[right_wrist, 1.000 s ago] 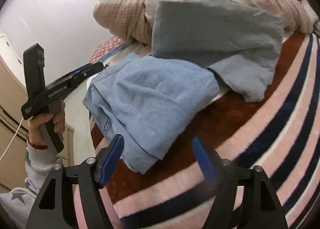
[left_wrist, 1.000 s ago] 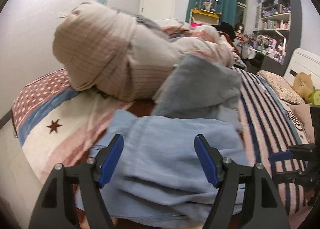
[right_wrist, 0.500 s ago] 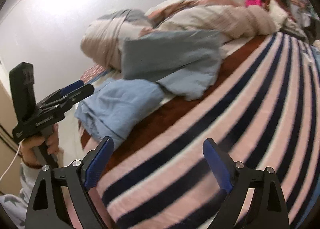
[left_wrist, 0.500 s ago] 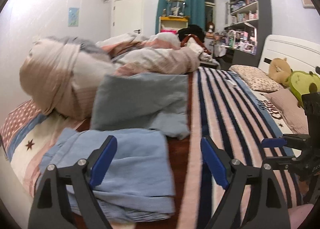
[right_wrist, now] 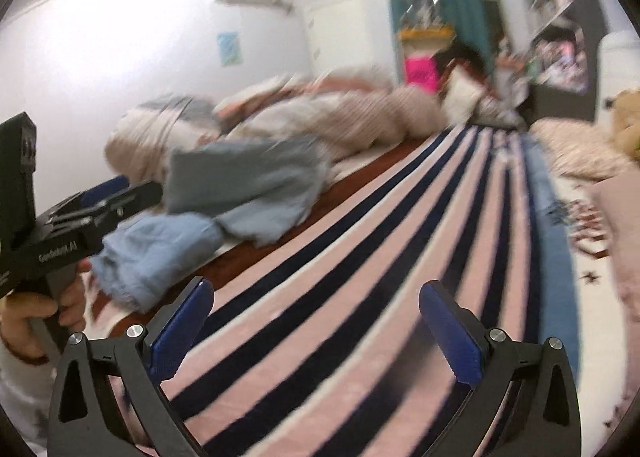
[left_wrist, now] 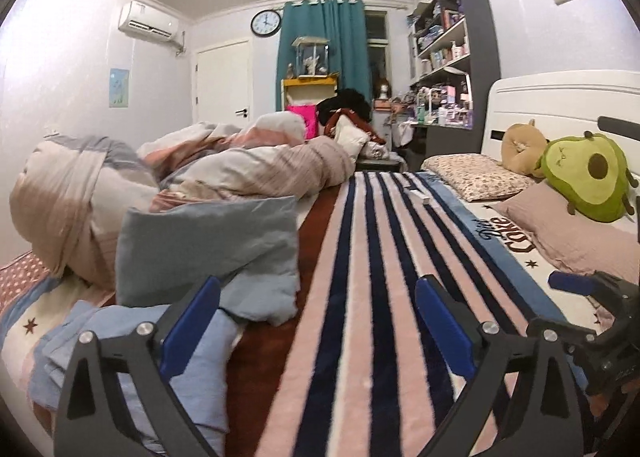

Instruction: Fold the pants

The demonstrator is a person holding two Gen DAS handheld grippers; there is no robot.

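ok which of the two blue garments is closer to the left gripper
The light blue pants, lying right beside the open left gripper; the grey-blue garment lies farther back against the bedding pile.

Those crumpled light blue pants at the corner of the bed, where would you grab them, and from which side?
Probably at the loose frayed edge of the crumpled light blue pants facing the striped blanket. It lies free, so an open right gripper could slide in low from the blanket side. The far side is crowded by the grey-blue folded cloth.
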